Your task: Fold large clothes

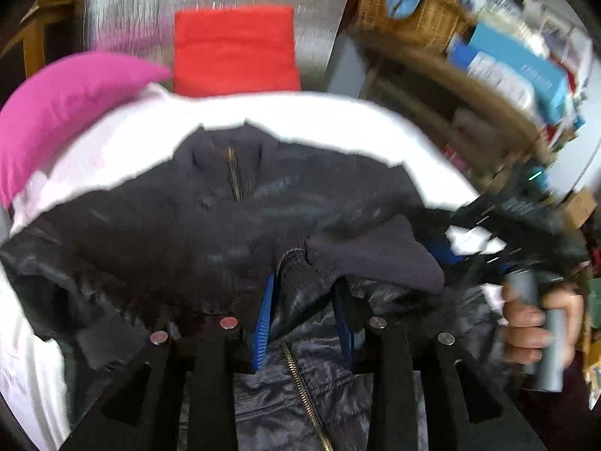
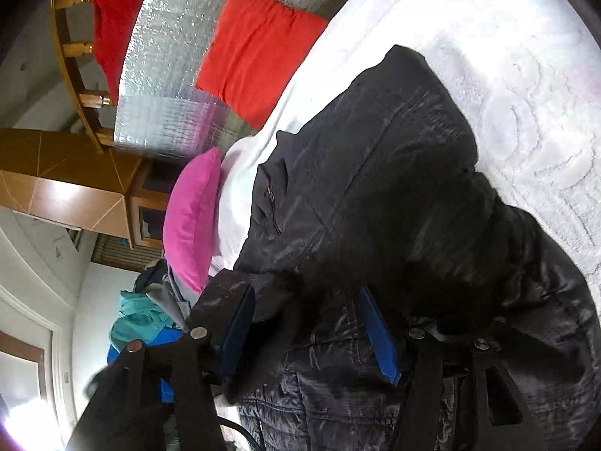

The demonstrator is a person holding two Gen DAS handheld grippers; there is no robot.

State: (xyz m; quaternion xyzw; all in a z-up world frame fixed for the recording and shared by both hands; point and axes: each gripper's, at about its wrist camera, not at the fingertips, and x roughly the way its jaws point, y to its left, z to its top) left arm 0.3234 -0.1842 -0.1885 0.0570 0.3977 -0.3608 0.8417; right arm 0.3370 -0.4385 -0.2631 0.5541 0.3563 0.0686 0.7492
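White bedspread [image 2: 507, 56] beneath the dark jacket [image 1: 225, 225]: left gripper [image 1: 306, 319] straddles a sleeve cuff [image 1: 375, 259], right gripper [image 2: 311, 330] straddles jacket fabric; neither grip can be confirmed, apparently mid-fold.

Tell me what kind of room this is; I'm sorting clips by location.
Probably a bedroom: a white quilted bed cover under the dark padded jacket, with a pink pillow and a red cushion at its head.
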